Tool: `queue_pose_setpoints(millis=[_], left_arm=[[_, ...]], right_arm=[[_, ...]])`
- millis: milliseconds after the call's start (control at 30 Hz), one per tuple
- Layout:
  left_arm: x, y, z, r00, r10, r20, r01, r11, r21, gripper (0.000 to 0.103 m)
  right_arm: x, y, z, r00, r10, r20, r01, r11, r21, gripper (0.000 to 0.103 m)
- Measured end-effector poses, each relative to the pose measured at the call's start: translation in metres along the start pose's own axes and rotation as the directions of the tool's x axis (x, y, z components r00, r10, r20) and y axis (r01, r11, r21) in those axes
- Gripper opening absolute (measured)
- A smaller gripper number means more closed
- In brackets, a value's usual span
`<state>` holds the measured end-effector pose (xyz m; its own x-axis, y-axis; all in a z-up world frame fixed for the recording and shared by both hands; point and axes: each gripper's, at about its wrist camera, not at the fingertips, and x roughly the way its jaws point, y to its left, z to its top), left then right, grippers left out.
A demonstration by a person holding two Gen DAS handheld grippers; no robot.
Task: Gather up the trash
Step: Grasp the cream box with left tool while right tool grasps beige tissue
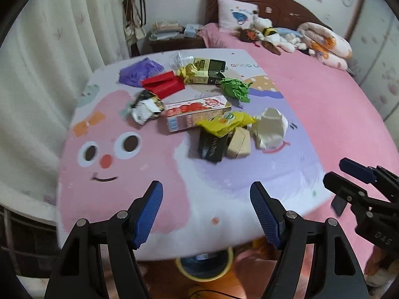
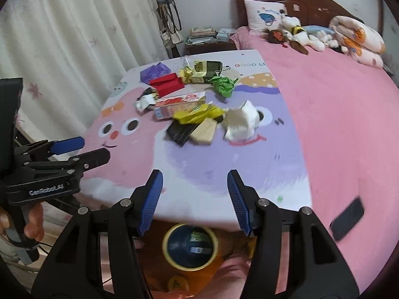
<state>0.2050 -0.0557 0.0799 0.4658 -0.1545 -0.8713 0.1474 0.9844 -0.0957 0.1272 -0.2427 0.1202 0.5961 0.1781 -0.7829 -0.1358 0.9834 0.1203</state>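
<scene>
Trash lies piled on the cartoon-printed board [image 1: 119, 174] on the bed: a purple bag [image 1: 138, 72], a red packet [image 1: 163, 84], green crumpled paper [image 1: 234, 87], a juice carton [image 1: 197, 112], a yellow wrapper [image 1: 224, 122], a black box [image 1: 212, 145] and white crumpled paper [image 1: 270, 128]. My left gripper [image 1: 206, 189] hangs open over the board's near part, with nothing between its fingers. My right gripper [image 2: 194, 177] is open and empty too, above the board's near edge. A yellow-rimmed bin [image 2: 165, 245] stands below that edge, with trash inside.
A dark phone [image 2: 346, 221] lies on the pink bedspread [image 2: 336, 124] at the right. Plush toys [image 2: 294, 32], a pillow and a rolled quilt sit by the headboard. White curtains [image 2: 62, 49] hang at the left. A hand [image 2: 32, 224] holds the left gripper's handle.
</scene>
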Motion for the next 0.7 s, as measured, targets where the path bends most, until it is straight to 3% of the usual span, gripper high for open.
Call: queue_pose_setpoints(millis=[333, 433, 700], left_arm=[[0.123, -0.05, 0.051, 0.989, 0.026, -0.145, -0.039, 0.995, -0.09, 0.067], [0.149, -0.056, 0.059, 0.984, 0.027, -0.175, -0.049, 0.991, -0.124, 0.067], [0.187, -0.064, 0.076, 0.978, 0.036, -0.208, -0.068, 0.987, -0.147, 0.065]], right_arm=[[0.128, -0.093, 0.068, 0.989, 0.042, -0.143, -0.054, 0.995, -0.084, 0.055], [0.165, -0.104, 0.077, 0.98, 0.056, -0.19, -0.079, 0.99, -0.115, 0.06], [0.231, -0.116, 0.084, 0.96, 0.106, -0.258, -0.142, 0.982, -0.124, 0.06]])
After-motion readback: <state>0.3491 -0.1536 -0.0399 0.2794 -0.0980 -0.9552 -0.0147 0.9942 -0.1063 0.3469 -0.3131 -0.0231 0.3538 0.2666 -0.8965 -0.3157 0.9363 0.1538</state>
